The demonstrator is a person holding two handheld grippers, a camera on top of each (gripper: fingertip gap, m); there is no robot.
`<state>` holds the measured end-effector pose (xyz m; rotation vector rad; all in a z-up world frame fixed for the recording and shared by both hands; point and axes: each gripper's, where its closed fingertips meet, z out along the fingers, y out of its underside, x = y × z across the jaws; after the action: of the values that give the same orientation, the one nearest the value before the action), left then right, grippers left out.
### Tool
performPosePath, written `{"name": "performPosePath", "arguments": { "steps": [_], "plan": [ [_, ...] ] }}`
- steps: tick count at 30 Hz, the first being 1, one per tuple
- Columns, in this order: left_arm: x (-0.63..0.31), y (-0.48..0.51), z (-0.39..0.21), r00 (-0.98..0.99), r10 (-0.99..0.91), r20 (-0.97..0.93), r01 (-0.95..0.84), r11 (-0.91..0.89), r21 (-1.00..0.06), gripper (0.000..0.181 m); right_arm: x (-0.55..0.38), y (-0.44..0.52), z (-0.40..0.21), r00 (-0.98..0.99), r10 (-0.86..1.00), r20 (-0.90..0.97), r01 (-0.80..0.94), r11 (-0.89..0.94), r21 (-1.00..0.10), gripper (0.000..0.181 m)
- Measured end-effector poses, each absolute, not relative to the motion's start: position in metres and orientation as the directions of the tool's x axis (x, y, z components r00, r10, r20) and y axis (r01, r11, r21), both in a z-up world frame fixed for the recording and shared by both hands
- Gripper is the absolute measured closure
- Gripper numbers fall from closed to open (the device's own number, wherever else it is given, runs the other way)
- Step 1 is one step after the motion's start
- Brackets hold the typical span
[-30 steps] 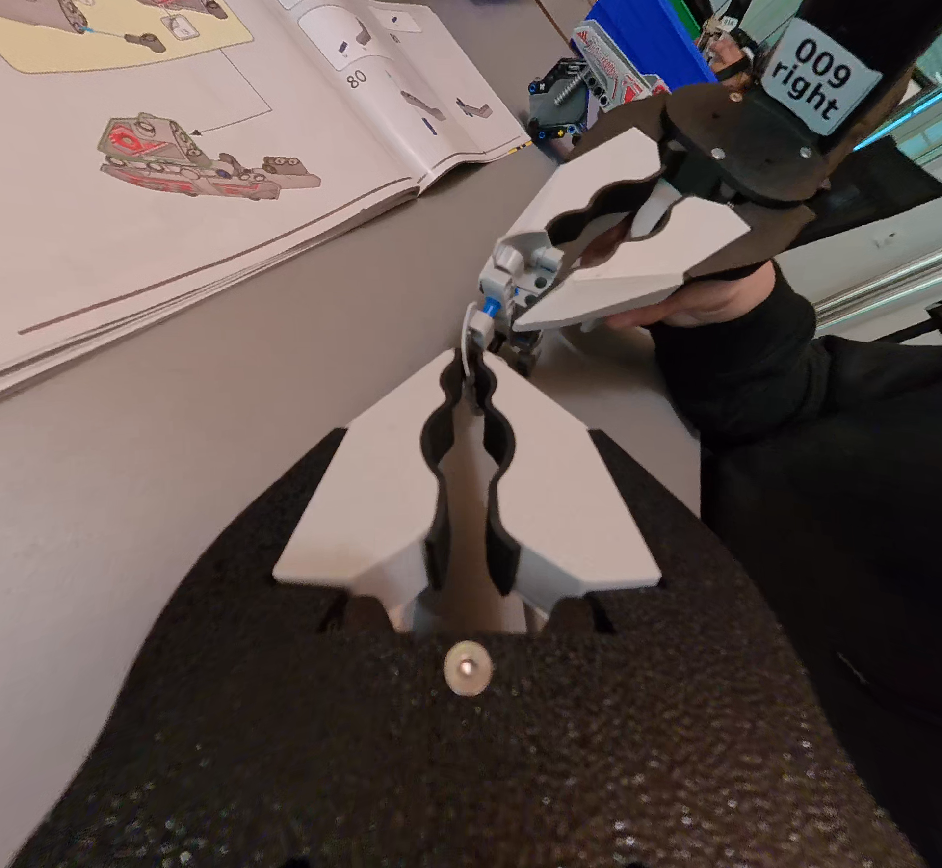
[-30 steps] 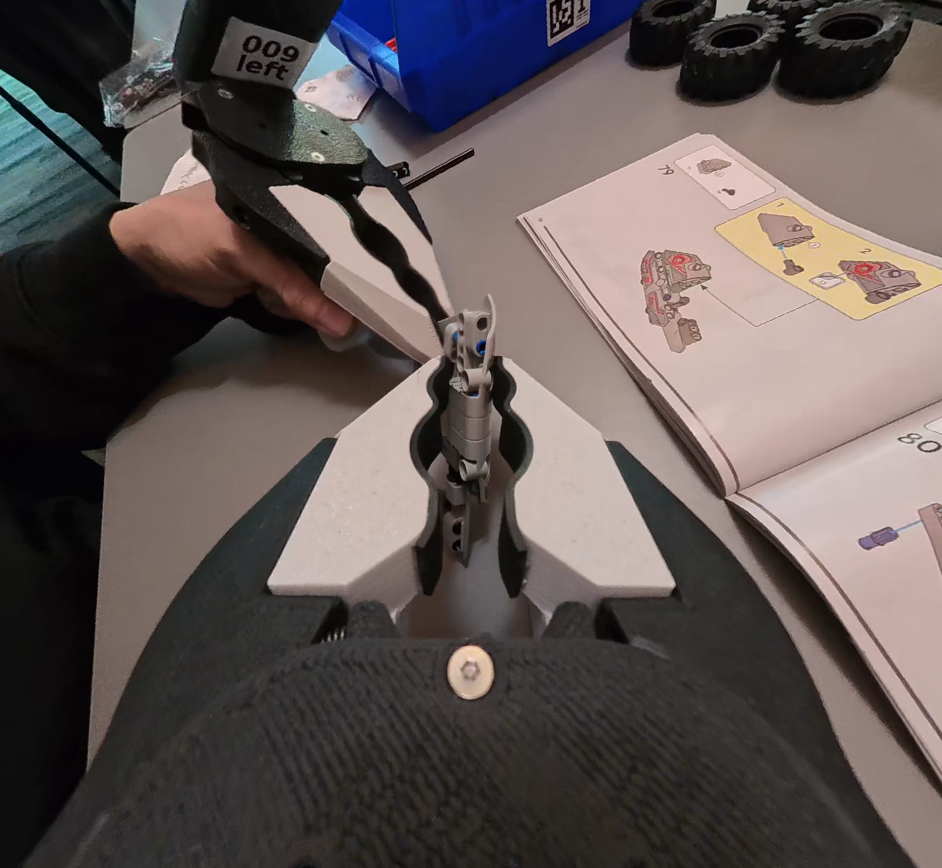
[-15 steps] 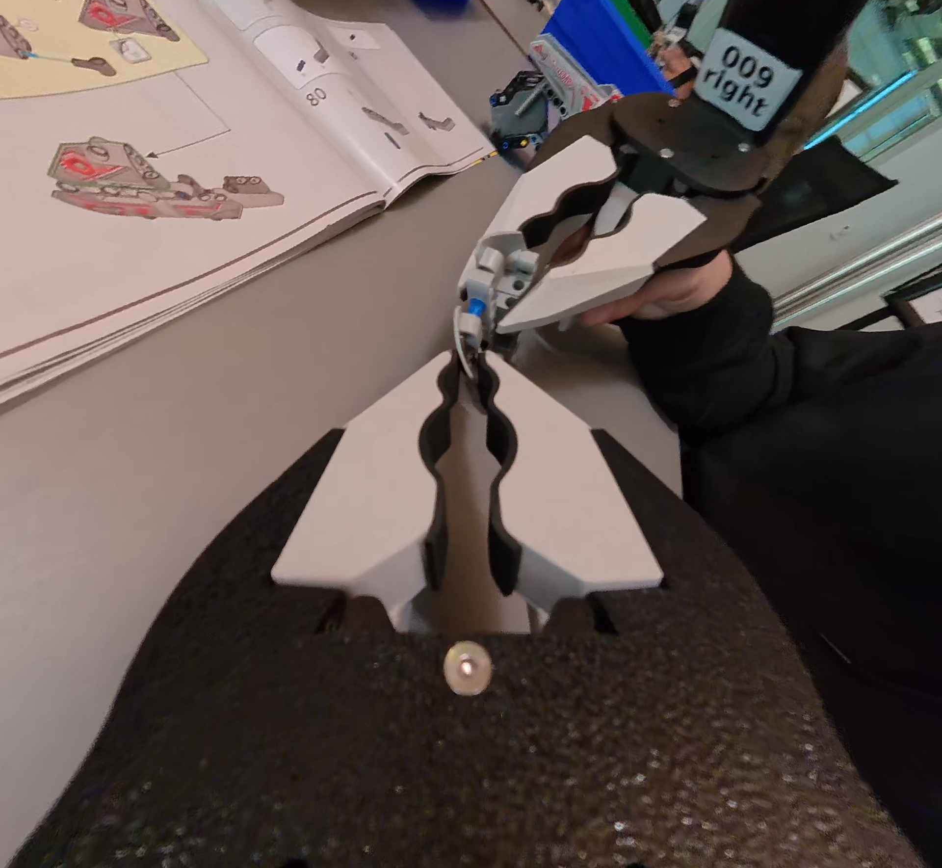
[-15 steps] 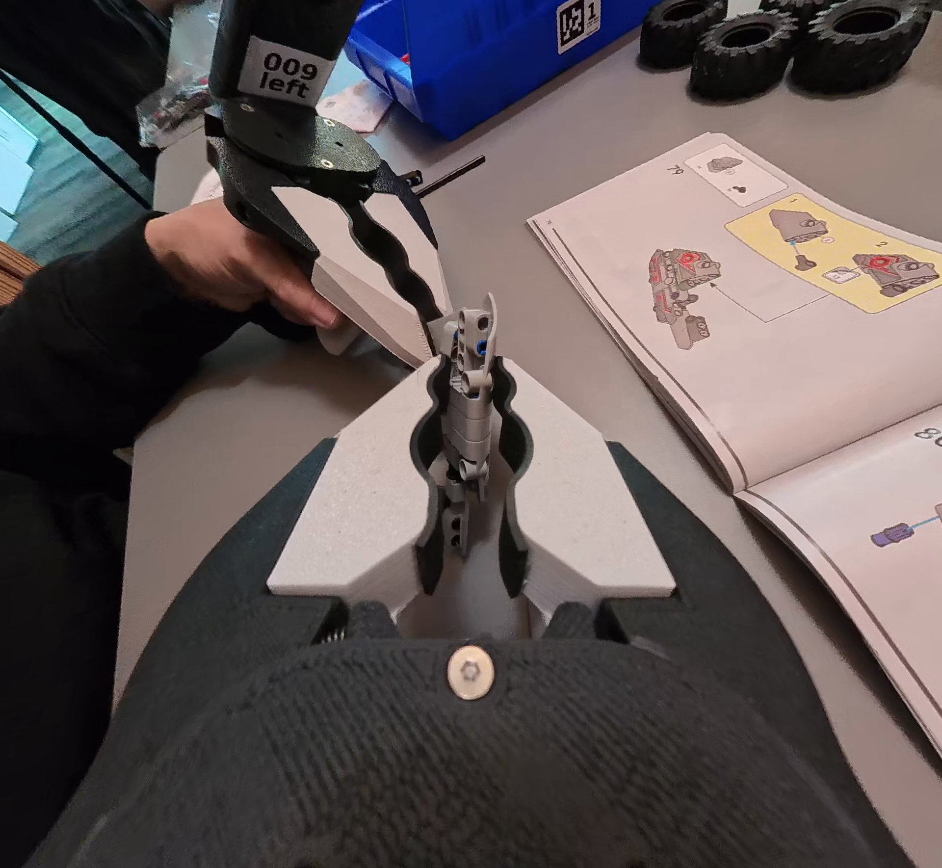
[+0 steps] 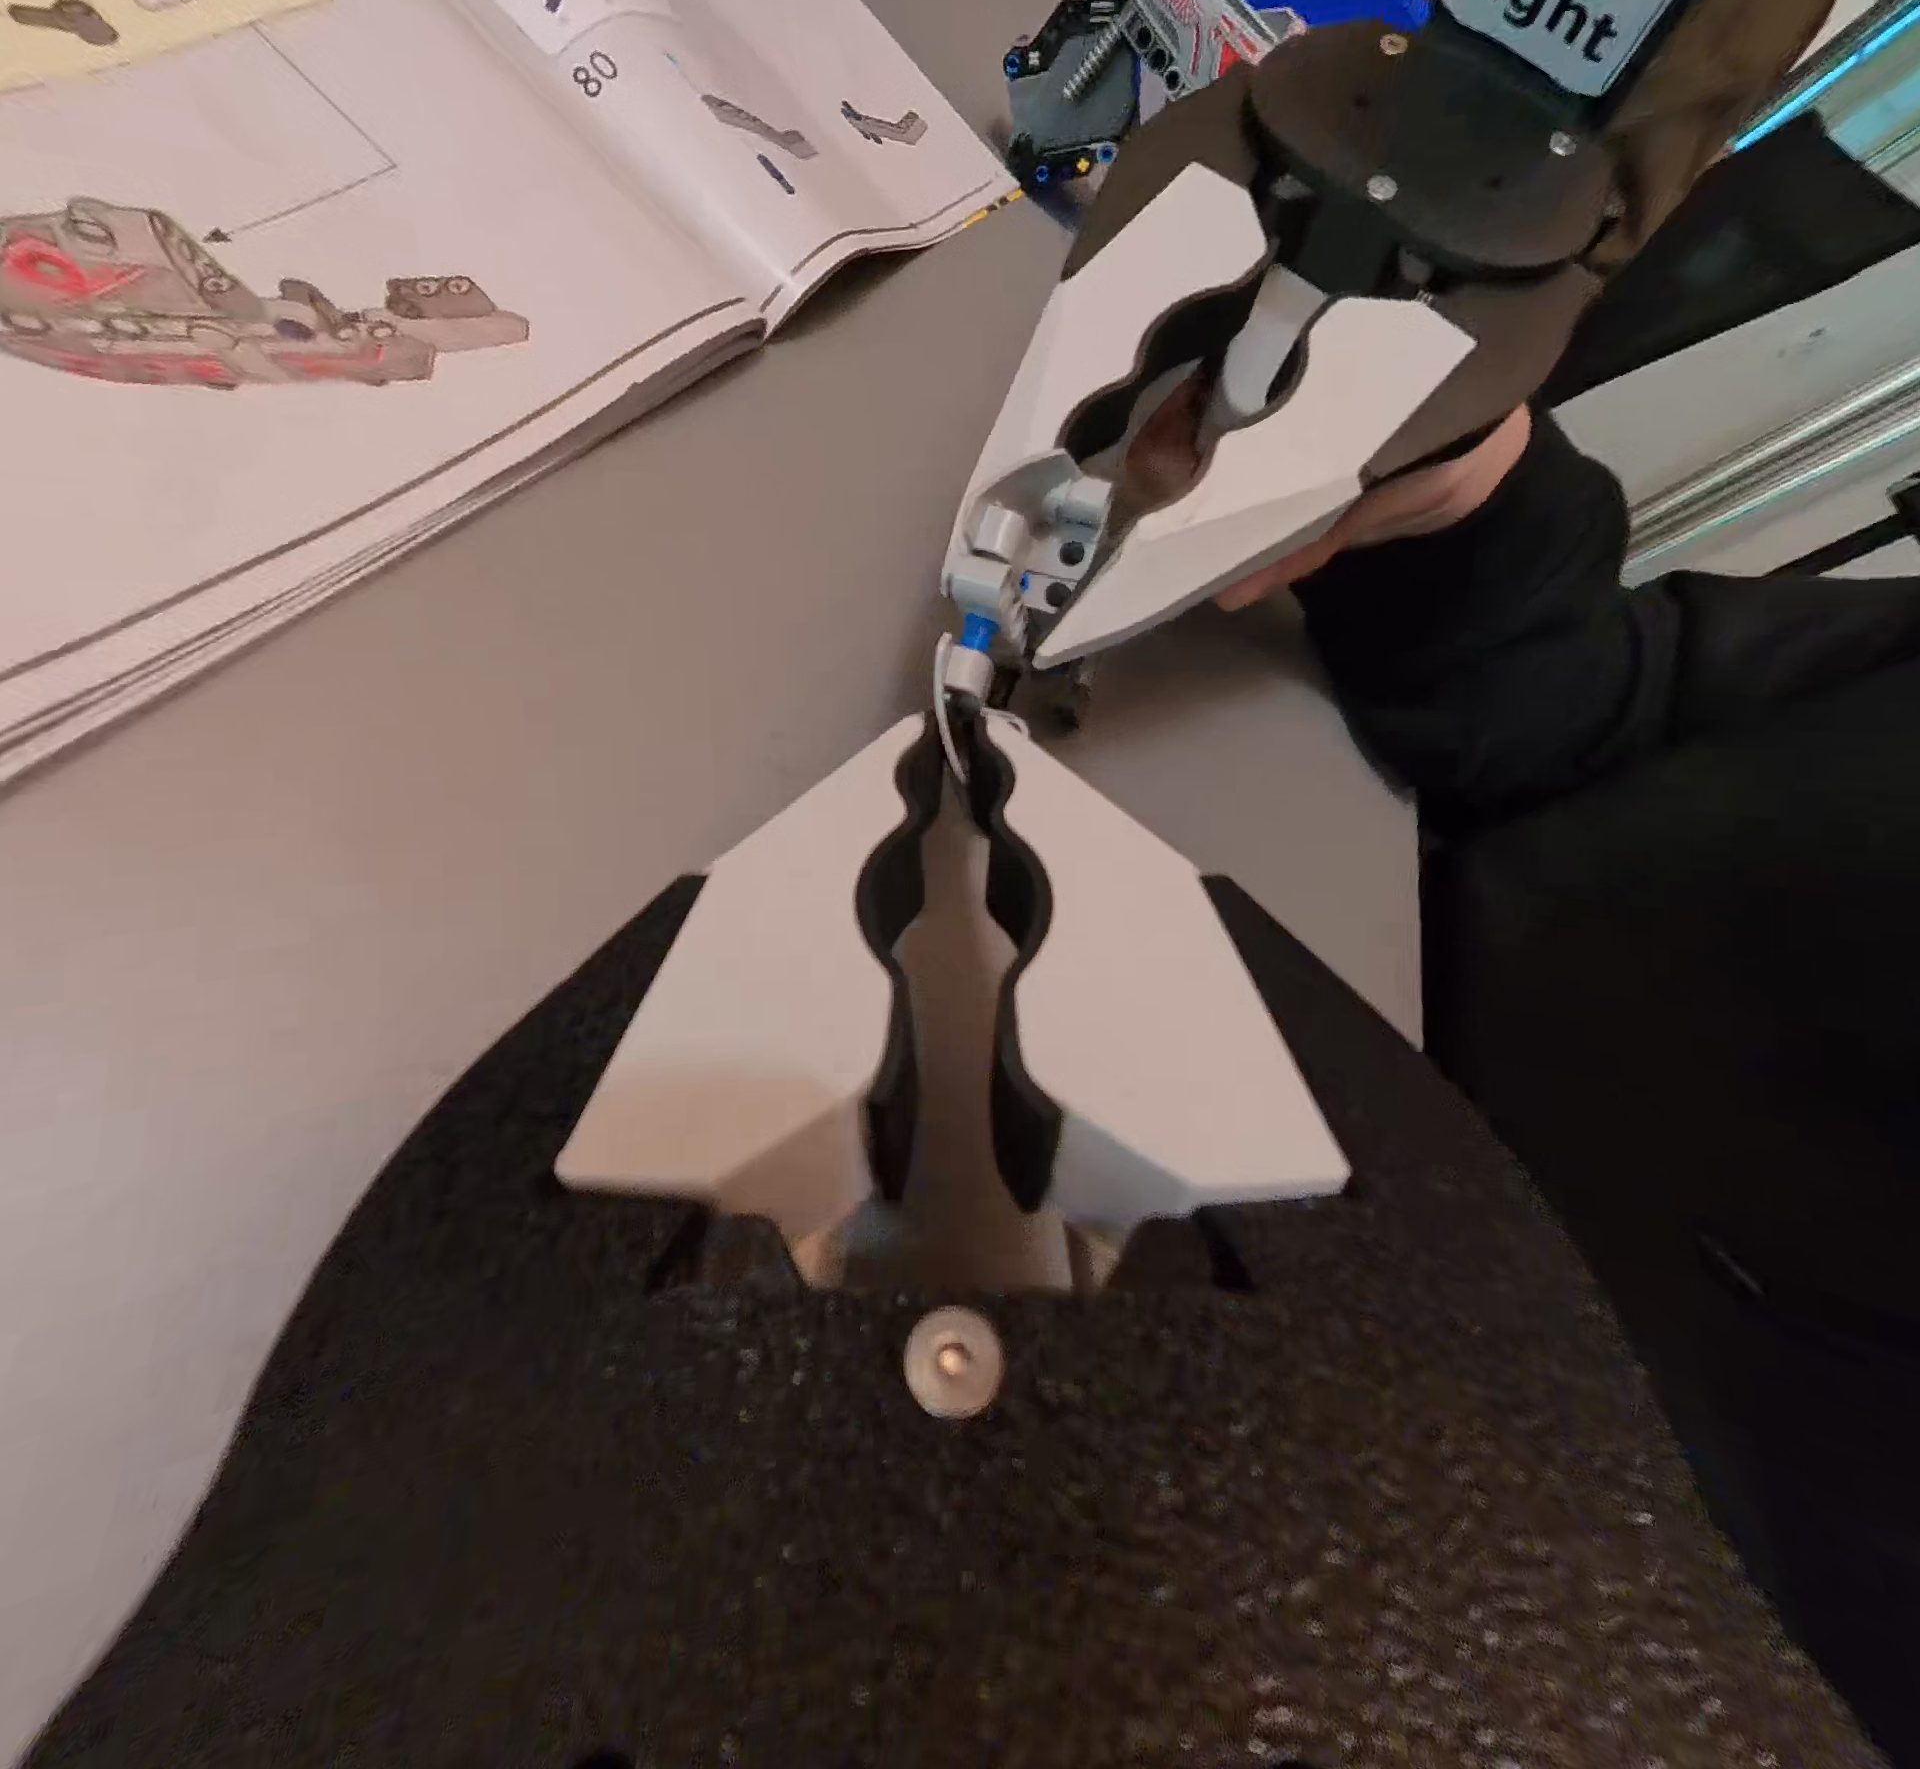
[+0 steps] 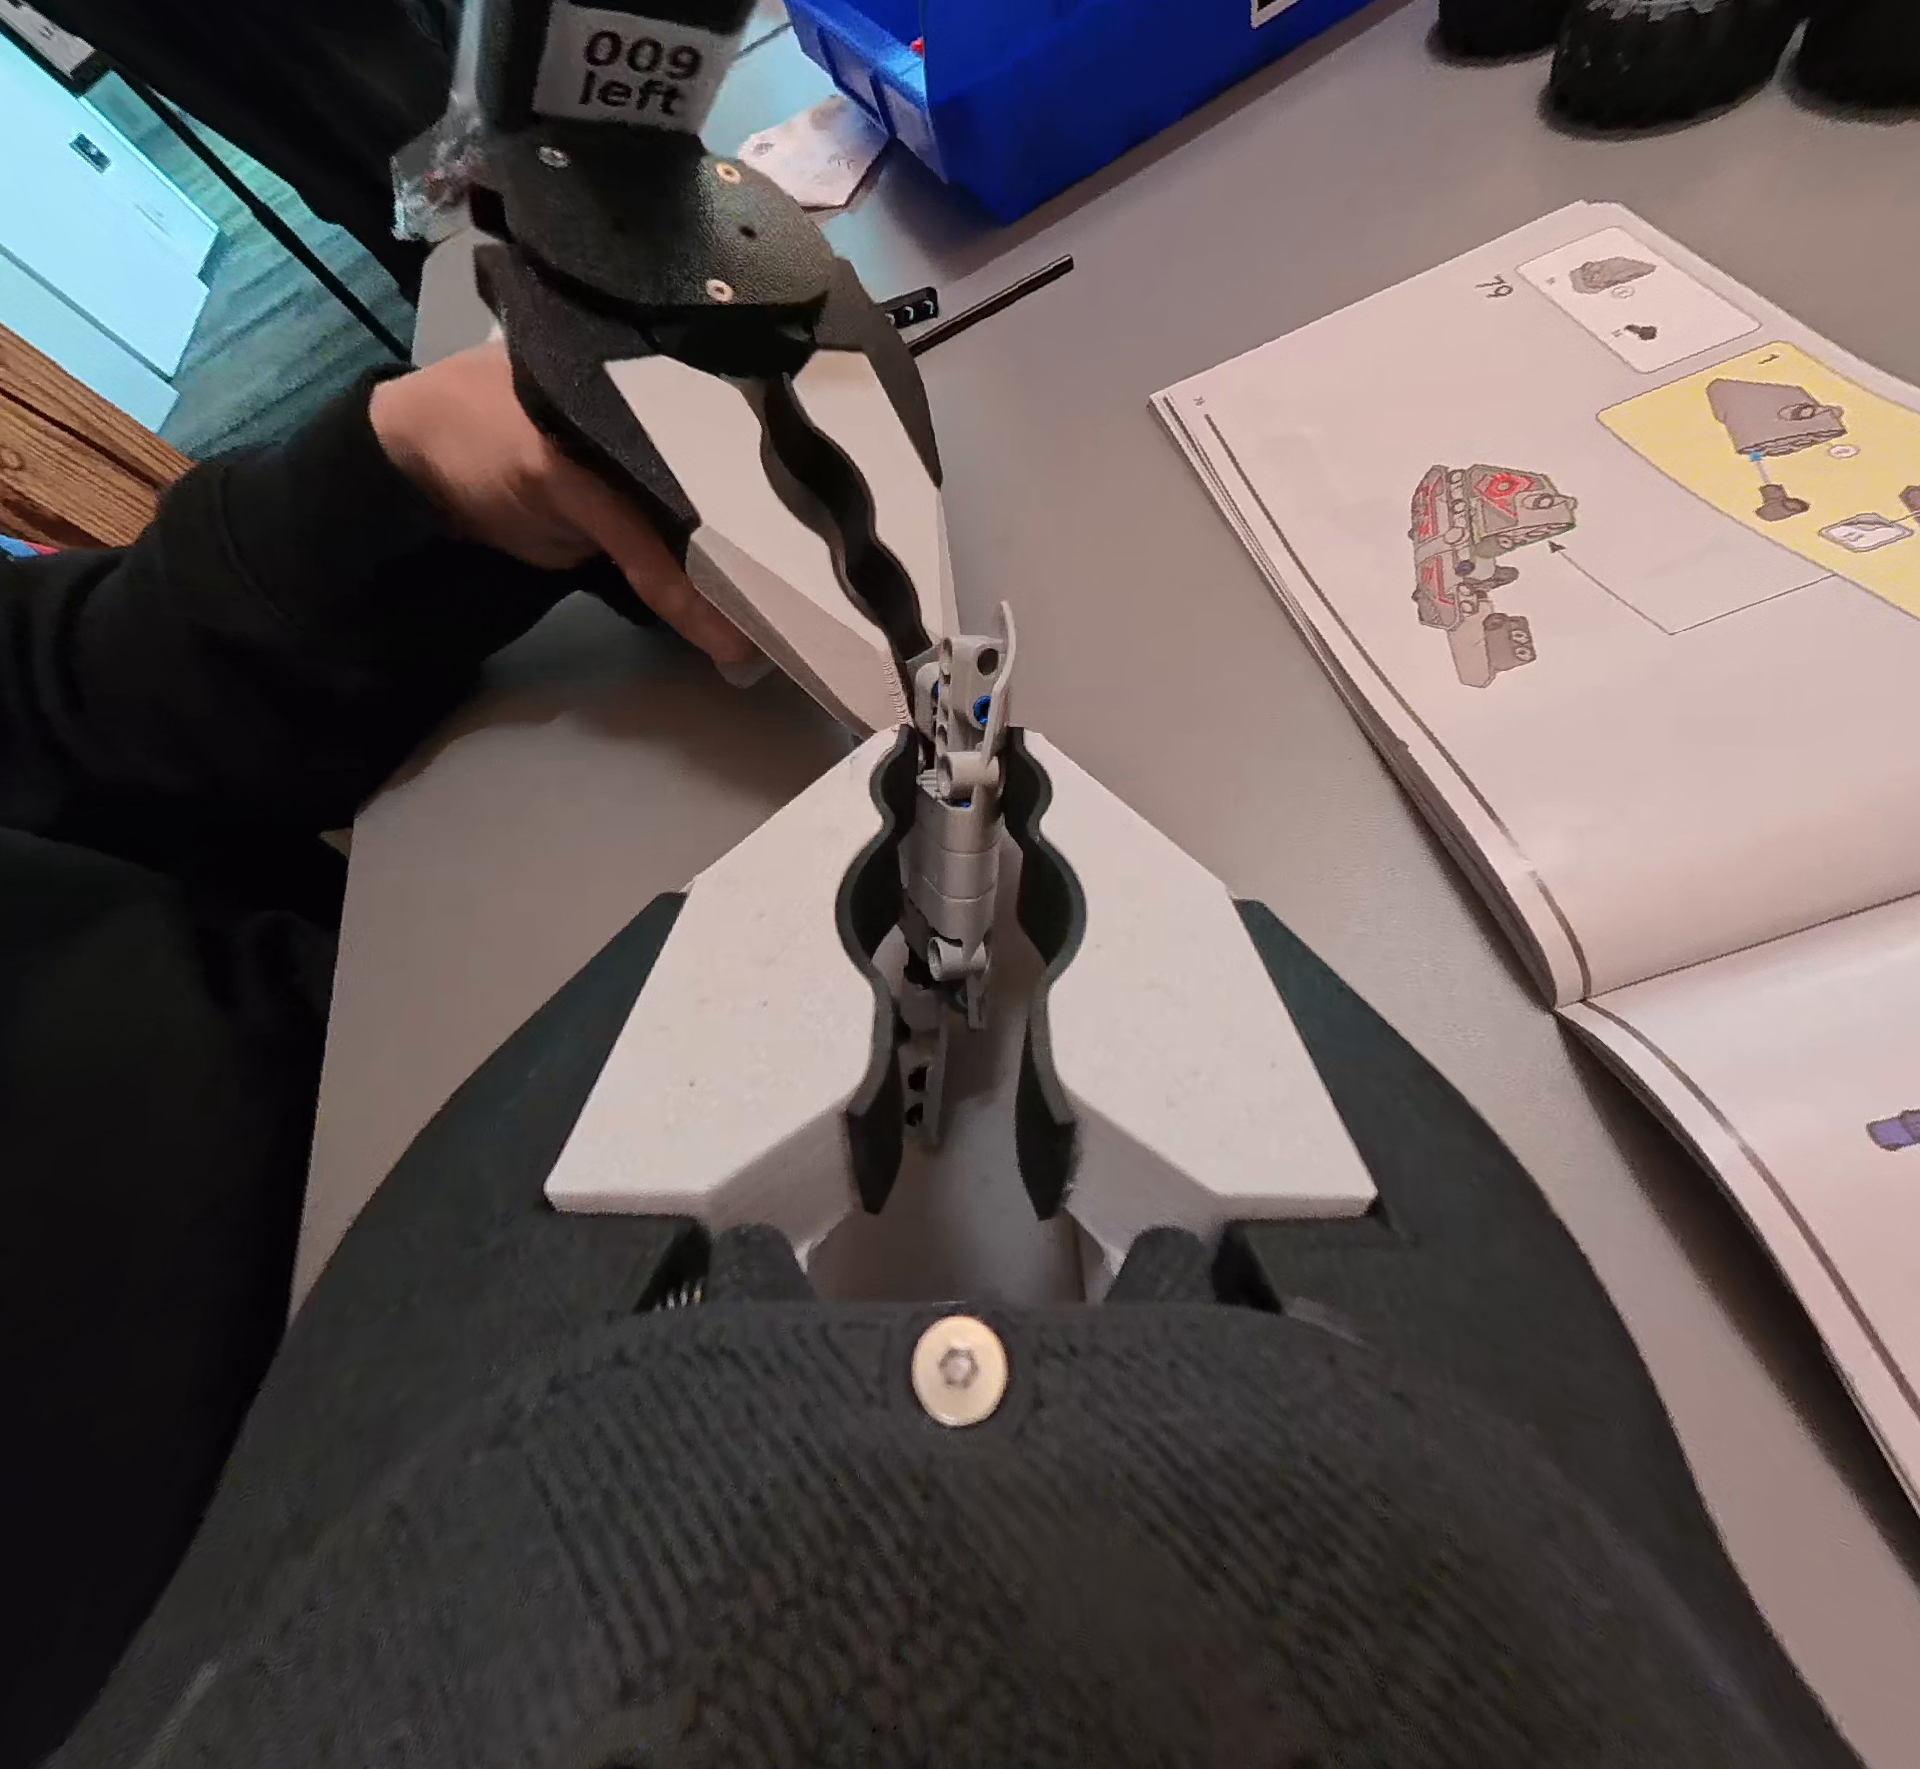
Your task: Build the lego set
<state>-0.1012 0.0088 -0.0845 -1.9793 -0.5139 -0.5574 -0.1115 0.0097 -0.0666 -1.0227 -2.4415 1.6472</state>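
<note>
My right gripper (image 6: pixel 956 743) is shut on a grey lego assembly (image 6: pixel 951 857) with blue pins, which stands upright between its fingers. My left gripper (image 5: pixel 956 732) is shut on a thin light-grey piece (image 5: pixel 948 722) at the assembly's far tip. In the left wrist view, the right gripper (image 5: pixel 1013 576) comes in from the upper right with the assembly (image 5: pixel 997 545) in its tips. In the right wrist view, the left gripper (image 6: pixel 920 659) comes down from the upper left onto the thin piece (image 6: pixel 1001 654). Both hold above the grey table.
An open instruction booklet (image 6: pixel 1558 680) lies to the right; it also shows in the left wrist view (image 5: pixel 364 213). A blue bin (image 6: pixel 1091 5), black tyres (image 6: pixel 1683 5) and a black axle (image 6: pixel 987 306) lie behind. A dark part-built model (image 5: pixel 1081 78) stands past the booklet. Left and right tips are no more than a few centimetres apart.
Both grippers keep their holds and stay tip to tip. Each gripper now stands steeper and a little closer in the other's view.
</note>
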Motion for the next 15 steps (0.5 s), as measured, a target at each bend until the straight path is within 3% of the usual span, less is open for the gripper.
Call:
{"name": "performPosePath", "arguments": {
  "steps": [15],
  "plan": [
    [-0.103, 0.009, -0.074, 0.844, 0.083, 0.53, 0.516, -0.394, -0.761, 0.179, -0.114, 0.003, -0.057, -0.805, 0.447, -0.391, 0.486, 0.118, -0.866, 0.167]
  ]
}}
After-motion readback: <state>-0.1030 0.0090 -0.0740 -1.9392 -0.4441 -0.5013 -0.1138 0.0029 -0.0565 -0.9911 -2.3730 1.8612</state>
